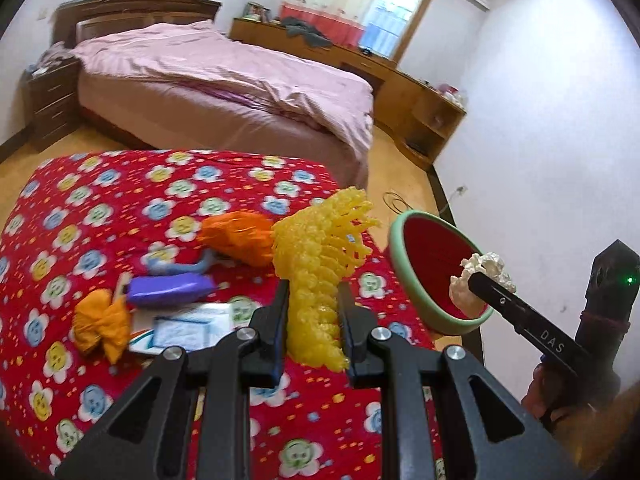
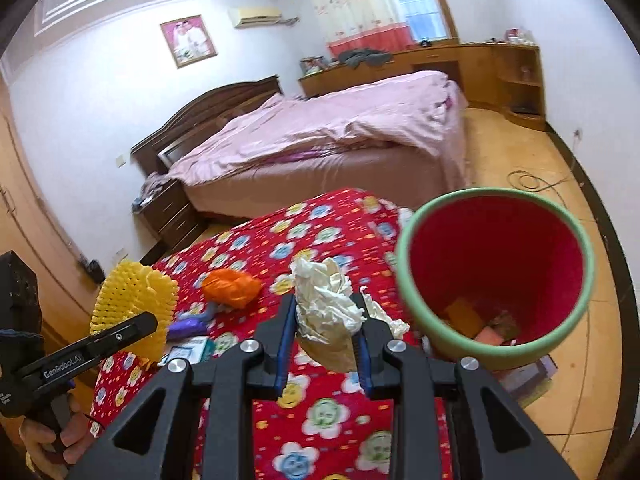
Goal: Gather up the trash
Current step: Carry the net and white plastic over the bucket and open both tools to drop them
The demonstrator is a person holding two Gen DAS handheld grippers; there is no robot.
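Two grippers show in the left wrist view: the right gripper (image 1: 476,280), lettered "DAS", is clamped on a crumpled white paper wad (image 1: 480,276) in front of the green-rimmed red bin (image 1: 404,268). Near the right edge of the red flowered tablecloth (image 1: 100,208), the left gripper (image 1: 314,320) squeezes a yellow foam net (image 1: 320,264). Orange wrappers (image 1: 236,236), a purple packet (image 1: 168,288) and a card lie mid-table. A pink bed (image 1: 224,80) stands behind.

From the right wrist view, the left gripper (image 2: 132,328) reads "GenRobot.AI". The bin (image 2: 412,280) stands off the table's right edge, scraps inside.
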